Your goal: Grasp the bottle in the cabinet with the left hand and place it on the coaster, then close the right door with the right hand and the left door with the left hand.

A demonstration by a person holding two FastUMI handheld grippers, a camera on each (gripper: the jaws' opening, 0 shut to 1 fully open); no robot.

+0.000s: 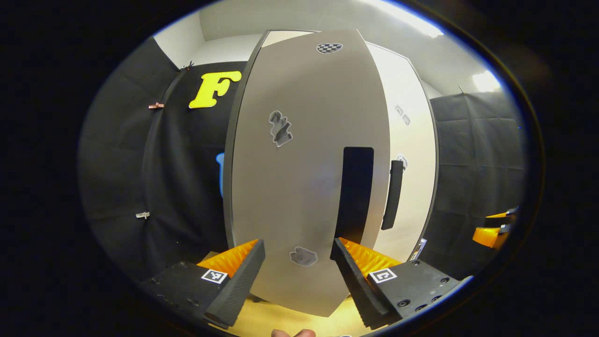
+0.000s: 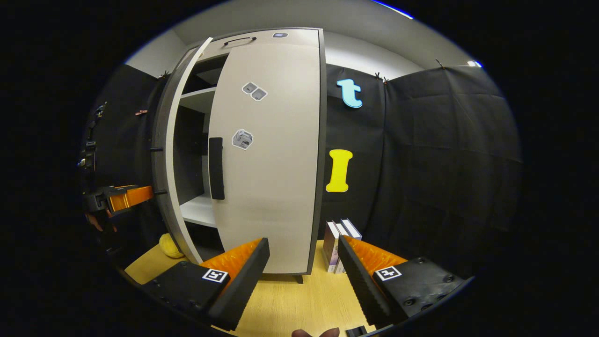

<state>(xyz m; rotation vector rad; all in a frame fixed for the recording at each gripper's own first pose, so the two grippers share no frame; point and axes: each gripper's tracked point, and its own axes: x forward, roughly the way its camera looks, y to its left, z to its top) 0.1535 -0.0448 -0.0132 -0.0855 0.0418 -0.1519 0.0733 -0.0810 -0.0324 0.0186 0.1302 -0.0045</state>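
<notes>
The cabinet's left door [image 1: 304, 178] stands close in front of my left gripper [image 1: 297, 245], which is open with its fingertips right at the door's outer face; whether they touch it I cannot tell. The door's black handle [image 1: 358, 192] is just above the right finger. Beyond it are the right door [image 1: 407, 164] and its handle [image 1: 393, 194]. In the right gripper view the right door [image 2: 276, 164] lies flat against the cabinet, and the left door [image 2: 164, 154] stands ajar, with white shelves [image 2: 199, 208] showing in the gap. My right gripper [image 2: 304, 243] is open and holds nothing, a little back from the right door.
Some books [image 2: 339, 243] stand upright on the wooden tabletop [image 2: 290, 299] just right of the cabinet. A yellow object [image 2: 171, 245] lies on the table below the left door. The left gripper [image 2: 124, 196] shows beside that door; the right gripper [image 1: 491, 231] shows at the far right.
</notes>
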